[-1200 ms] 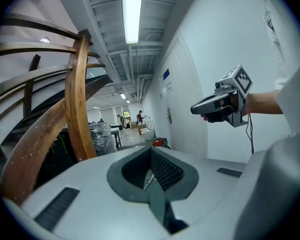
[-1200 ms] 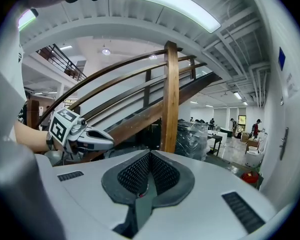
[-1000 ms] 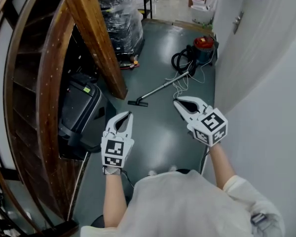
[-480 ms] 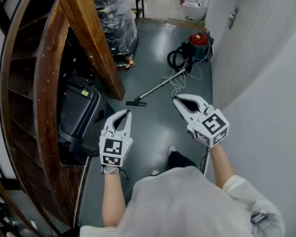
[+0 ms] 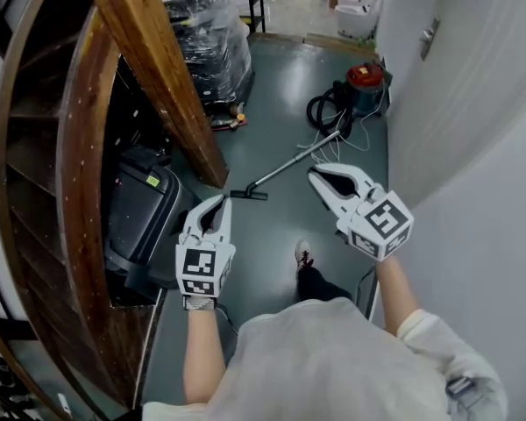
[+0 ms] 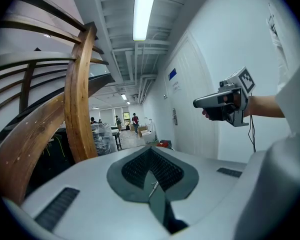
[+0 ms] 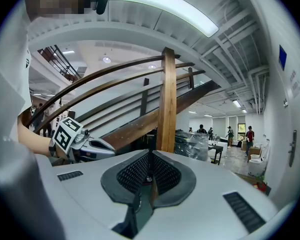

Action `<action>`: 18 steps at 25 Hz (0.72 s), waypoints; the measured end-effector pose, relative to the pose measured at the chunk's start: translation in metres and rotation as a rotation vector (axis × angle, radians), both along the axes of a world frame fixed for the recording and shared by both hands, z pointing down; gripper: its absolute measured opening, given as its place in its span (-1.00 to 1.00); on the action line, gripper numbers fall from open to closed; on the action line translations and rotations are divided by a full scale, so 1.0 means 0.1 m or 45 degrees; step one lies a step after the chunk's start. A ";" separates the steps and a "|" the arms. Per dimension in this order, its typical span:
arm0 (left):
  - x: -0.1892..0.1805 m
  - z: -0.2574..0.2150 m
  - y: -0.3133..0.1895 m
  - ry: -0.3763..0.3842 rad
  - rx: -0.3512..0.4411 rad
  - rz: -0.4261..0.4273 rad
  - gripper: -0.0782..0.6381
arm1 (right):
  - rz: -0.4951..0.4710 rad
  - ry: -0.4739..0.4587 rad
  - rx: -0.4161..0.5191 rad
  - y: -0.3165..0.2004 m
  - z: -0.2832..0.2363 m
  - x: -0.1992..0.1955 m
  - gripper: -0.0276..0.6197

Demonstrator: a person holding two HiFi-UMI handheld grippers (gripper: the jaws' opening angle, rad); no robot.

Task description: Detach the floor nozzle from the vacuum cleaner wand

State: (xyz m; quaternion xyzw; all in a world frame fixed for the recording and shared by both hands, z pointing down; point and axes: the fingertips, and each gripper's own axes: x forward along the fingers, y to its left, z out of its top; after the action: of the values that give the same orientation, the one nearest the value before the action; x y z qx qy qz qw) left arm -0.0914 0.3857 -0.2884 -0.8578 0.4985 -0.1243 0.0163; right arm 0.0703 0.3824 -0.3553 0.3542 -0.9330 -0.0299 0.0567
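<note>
In the head view the vacuum cleaner lies on the grey floor ahead. Its red canister [image 5: 366, 78] and coiled black hose [image 5: 324, 109] are at the back. The thin metal wand [image 5: 291, 160] runs down-left to the black floor nozzle [image 5: 248, 194]. My left gripper [image 5: 221, 202] is held out, shut and empty, its tips just left of the nozzle in the picture but high above the floor. My right gripper [image 5: 315, 175] is shut and empty too, right of the wand. Each gripper view shows its own closed jaws, plus the other gripper: the right gripper [image 6: 223, 100] and the left gripper [image 7: 85, 147].
A slanted wooden stair beam [image 5: 158, 68] and curved rails fill the left. A black case [image 5: 143, 213] stands under them, and a plastic-wrapped stack [image 5: 212, 33] stands further back. A white wall with a door [image 5: 456, 86] runs along the right. My shoe [image 5: 303, 254] is stepping forward.
I have walked forward: a shoe has come into view below the grippers, and the nozzle and wand sit closer. Both grippers stay shut and held out in front.
</note>
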 end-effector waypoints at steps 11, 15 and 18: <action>0.34 0.03 -1.18 0.013 -0.040 -0.037 -0.78 | 0.024 0.086 -0.036 -1.29 0.12 0.38 -0.82; 0.45 0.06 -1.57 0.011 -0.056 -0.040 -0.78 | 0.015 0.101 -0.053 -1.69 0.14 0.46 -0.82; 0.54 0.08 -1.86 0.006 -0.067 -0.047 -0.78 | -0.009 0.111 -0.068 -1.98 0.21 0.53 -0.82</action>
State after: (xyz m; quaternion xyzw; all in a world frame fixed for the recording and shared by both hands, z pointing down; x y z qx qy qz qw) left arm -0.0378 0.1996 -0.2806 -0.8489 0.5108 -0.1355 -0.0097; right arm 0.1235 0.1848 -0.3345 0.3474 -0.9314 -0.0207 0.1068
